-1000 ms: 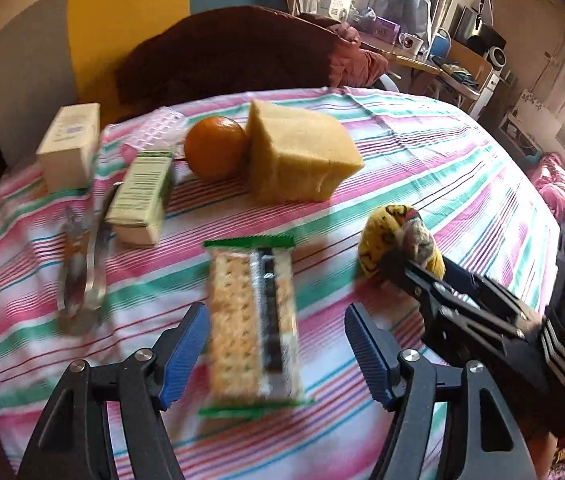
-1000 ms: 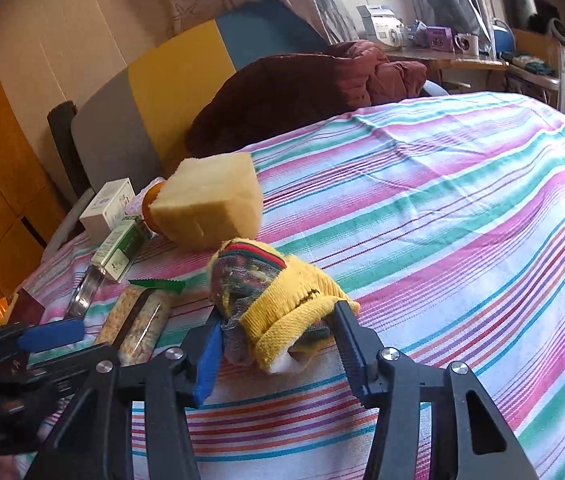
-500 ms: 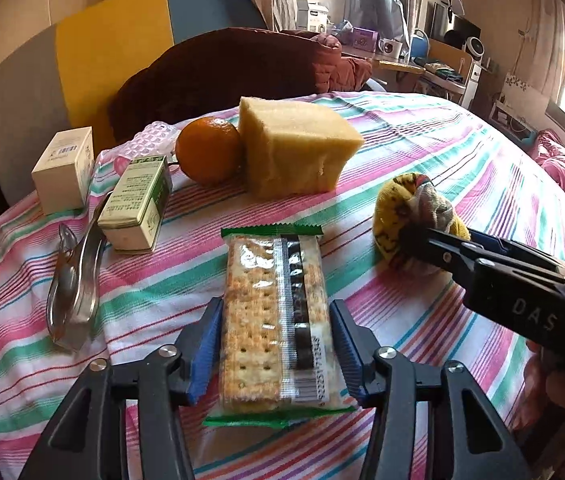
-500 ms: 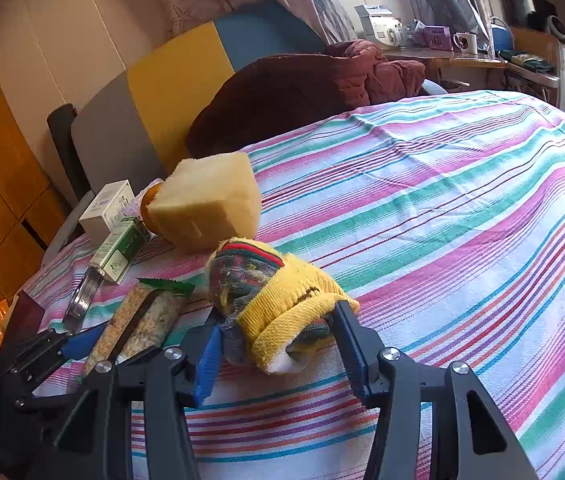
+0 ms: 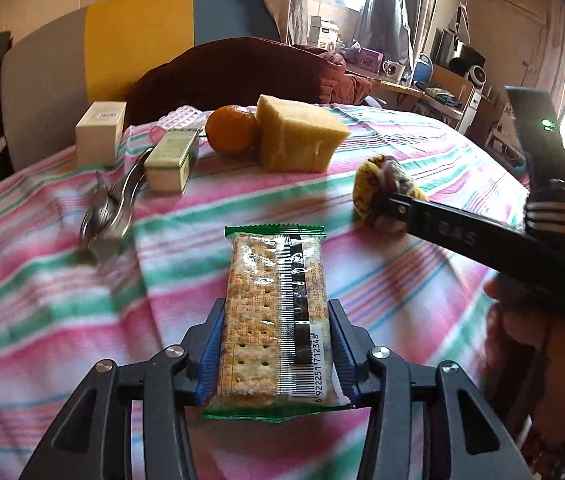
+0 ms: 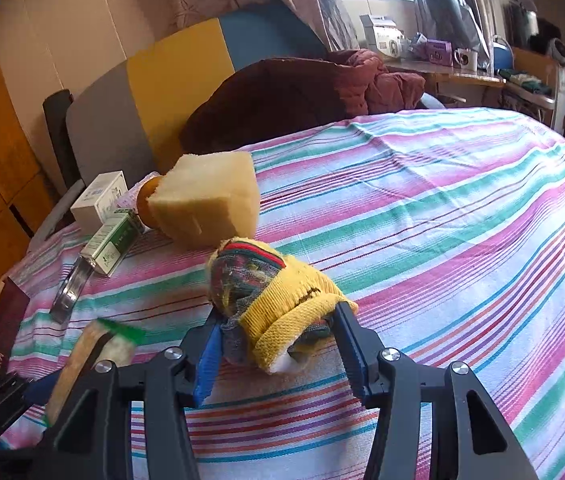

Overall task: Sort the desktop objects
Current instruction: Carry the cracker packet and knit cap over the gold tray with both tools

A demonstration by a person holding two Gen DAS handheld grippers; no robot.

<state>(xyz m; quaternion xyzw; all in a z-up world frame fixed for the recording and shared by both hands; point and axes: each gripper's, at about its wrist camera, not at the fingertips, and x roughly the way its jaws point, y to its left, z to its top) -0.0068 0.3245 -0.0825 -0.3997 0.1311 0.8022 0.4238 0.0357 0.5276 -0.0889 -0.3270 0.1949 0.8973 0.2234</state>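
My left gripper is shut on a green-edged cracker packet and holds it lifted off the striped cloth. The packet also shows blurred in the right wrist view. My right gripper is shut on a rolled yellow sock, low over the cloth. In the left wrist view the sock sits at the tip of the right gripper's black fingers.
On the striped tablecloth lie a yellow sponge block, an orange, a green-white box, a white box, a pink plastic piece and a metal tool. A maroon cushion lies behind. The cloth's right half is bare.
My left gripper closed on the cracker packet and lifted it off the cloth. The right gripper kept its hold on the sock and barely moved.
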